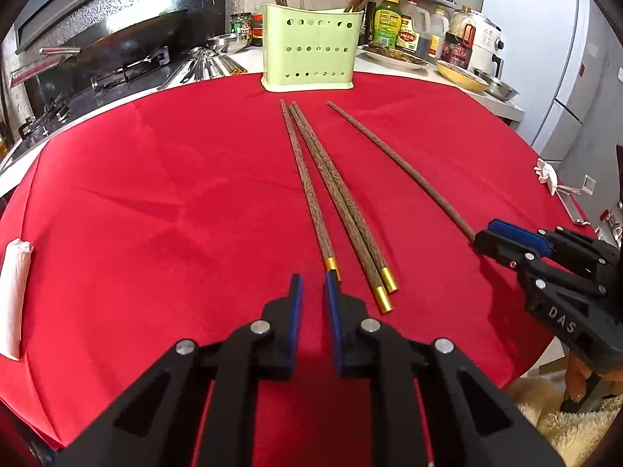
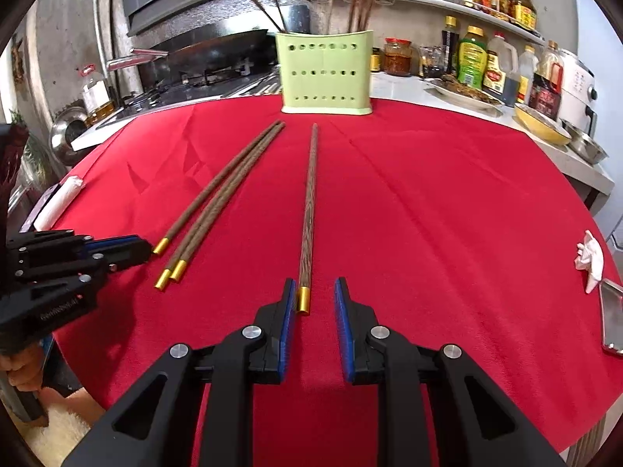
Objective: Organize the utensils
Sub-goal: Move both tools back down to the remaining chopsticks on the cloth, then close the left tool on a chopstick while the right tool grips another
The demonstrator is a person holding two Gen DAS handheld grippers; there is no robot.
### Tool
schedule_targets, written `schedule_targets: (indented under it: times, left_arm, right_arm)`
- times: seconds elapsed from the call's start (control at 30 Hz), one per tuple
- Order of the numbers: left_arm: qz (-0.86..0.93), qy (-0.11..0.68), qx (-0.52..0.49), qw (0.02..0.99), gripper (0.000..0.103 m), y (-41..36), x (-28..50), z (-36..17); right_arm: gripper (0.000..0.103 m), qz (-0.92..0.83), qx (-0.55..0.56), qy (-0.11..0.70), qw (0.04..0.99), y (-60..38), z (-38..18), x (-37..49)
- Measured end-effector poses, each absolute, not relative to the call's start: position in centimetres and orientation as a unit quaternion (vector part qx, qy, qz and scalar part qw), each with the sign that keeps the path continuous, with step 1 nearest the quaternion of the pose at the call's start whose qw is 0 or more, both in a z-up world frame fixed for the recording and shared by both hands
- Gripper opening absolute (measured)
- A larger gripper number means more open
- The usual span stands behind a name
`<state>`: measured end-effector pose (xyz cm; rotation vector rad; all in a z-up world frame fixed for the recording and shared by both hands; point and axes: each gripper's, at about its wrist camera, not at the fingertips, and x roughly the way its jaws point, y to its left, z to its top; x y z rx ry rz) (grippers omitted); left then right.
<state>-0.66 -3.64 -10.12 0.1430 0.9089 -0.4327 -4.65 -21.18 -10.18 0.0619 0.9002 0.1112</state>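
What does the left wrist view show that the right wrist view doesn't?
Only the left wrist view shows the right tongs at the lone chopstick from the side, plus a steel bowl behind. Only the right wrist view shows the left tongs beside the three grouped chopsticks, plus an oil bottle. Both show the green chopstick holder and red tablecloth.

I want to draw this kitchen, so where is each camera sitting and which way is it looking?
Left wrist view: sits on the left gripper, low over the red tablecloth, facing the pale green perforated plastic utensil holder; its open jaws show beside three gold-capped wooden chopsticks, with the right gripper at the right edge.
Right wrist view: sits on the right gripper, facing the same holder; its open jaws straddle a single gold-capped wooden chopstick.
Both share the holder, all four chopsticks and the cloth.
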Motion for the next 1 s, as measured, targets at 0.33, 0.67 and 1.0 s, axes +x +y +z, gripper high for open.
schedule_targets:
  times: [0.33, 0.67, 1.0]
  left_arm:
    - [-0.226, 0.429, 0.077, 0.871, 0.013, -5.4, -0.3, -10.1]
    - [-0.203, 0.429, 0.091, 0.875, 0.013, -6.5, 0.5, -10.4]
    - [-0.193, 0.420, 0.131, 0.877, 0.009, -6.4, -0.7, -10.4]
  right_arm:
    - [0.021, 0.060, 0.038, 0.436, 0.897, -21.1, -10.4, -4.3]
    - [0.023, 0.055, 0.037, 0.429, 0.901, -21.0, -10.6, -4.3]
    - [0.013, 0.056, 0.004, 0.421, 0.905, -20.2, -10.6, -5.3]
